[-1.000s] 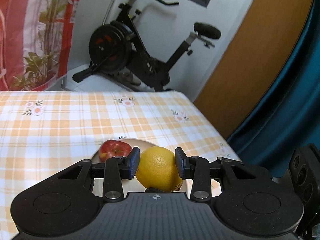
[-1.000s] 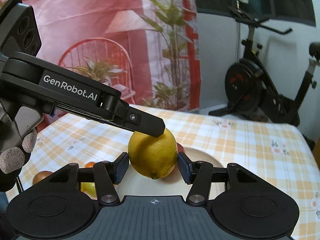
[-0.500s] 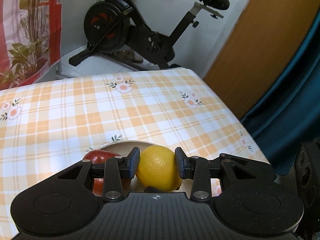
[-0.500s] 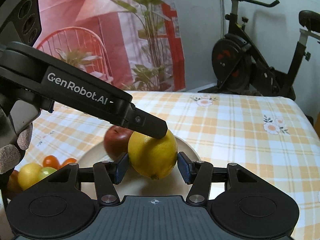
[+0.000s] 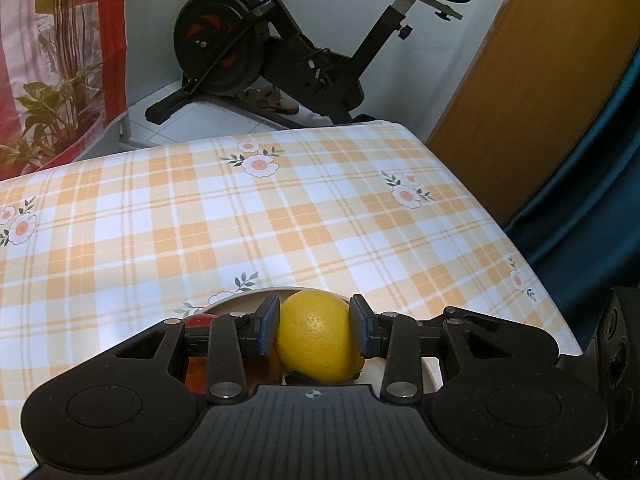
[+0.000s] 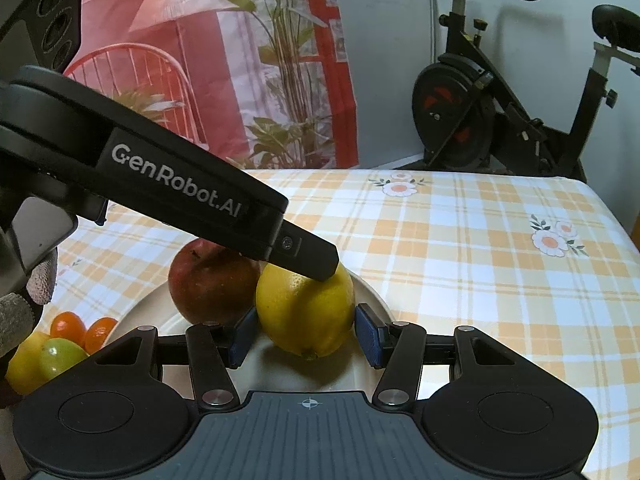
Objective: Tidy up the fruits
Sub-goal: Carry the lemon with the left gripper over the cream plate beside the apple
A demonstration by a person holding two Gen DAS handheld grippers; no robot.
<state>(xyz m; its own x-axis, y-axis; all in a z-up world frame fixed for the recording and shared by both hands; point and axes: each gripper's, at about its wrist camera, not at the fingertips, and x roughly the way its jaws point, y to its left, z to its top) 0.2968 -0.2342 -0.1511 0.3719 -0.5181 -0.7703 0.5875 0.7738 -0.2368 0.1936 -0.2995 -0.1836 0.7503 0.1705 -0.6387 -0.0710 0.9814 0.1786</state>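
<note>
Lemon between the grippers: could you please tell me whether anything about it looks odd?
Yes: both grippers are at the one lemon. The left gripper is shut on it, while the right gripper straddles it crosswise; whether its pads touch is unclear. The apple and plate look fine.

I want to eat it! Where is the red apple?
In the right wrist view the red apple sits on the plate, left of the lemon and touching it.
</note>
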